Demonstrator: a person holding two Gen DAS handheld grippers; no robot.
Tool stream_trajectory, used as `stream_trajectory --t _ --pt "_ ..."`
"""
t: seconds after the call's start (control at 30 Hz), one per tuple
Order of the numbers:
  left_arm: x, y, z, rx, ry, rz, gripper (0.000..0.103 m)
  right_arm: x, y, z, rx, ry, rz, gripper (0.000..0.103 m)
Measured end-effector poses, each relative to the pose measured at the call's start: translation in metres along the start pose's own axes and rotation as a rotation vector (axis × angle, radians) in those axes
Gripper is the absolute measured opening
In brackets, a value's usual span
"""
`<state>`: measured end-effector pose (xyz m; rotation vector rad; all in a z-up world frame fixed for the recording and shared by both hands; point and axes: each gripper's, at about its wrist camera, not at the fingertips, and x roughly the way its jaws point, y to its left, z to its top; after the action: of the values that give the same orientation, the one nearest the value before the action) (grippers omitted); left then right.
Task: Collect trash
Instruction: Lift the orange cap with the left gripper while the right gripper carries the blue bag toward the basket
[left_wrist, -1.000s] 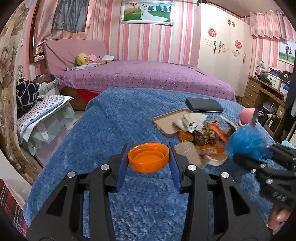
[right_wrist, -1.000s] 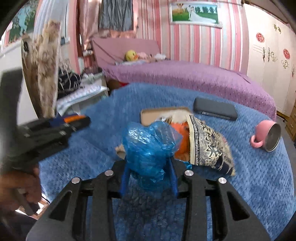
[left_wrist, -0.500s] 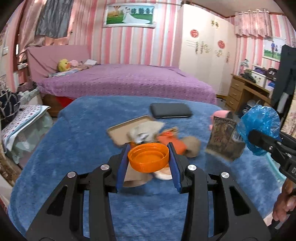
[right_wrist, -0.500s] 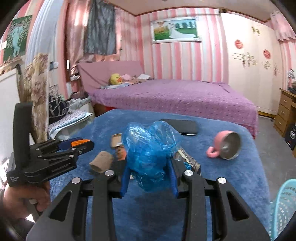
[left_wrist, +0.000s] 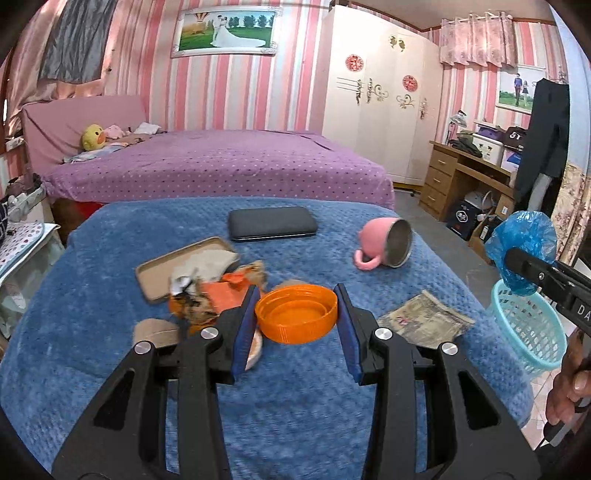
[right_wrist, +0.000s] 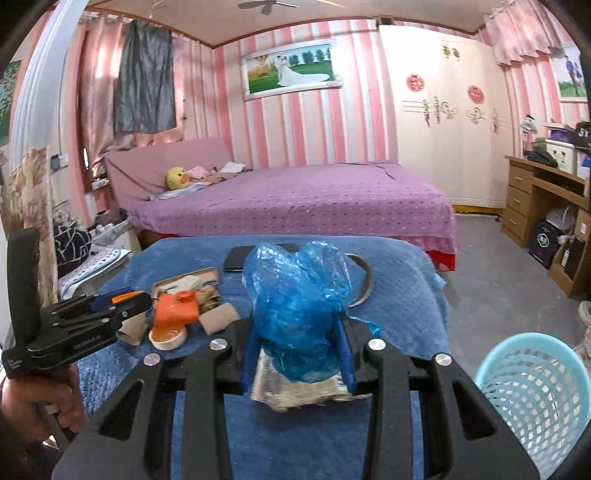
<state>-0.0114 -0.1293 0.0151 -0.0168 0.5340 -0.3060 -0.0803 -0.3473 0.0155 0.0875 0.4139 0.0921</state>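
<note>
Sitting clamped in left gripper (left_wrist: 297, 314): orange lid (left_wrist: 297, 317).

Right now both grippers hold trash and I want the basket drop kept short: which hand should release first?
Right. The right gripper, shut on the blue plastic bag, sits nearest the turquoise basket. The left gripper holds the orange lid over the blue blanket, farther off.
</note>
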Motion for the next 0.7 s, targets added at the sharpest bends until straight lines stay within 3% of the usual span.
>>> stream_trajectory --t 0.27,0.7 --pt "0.003 -0.011 0.000 0.012 -0.007 -0.012 0.040 -0.001 -0.008 -0.004 0.003 0.013 0.017 0.035" --pt "-0.002 0.017 -0.005 0.013 0.003 0.025 0.040 0.008 0.016 -0.009 -0.059 0.023 0.074 0.032"
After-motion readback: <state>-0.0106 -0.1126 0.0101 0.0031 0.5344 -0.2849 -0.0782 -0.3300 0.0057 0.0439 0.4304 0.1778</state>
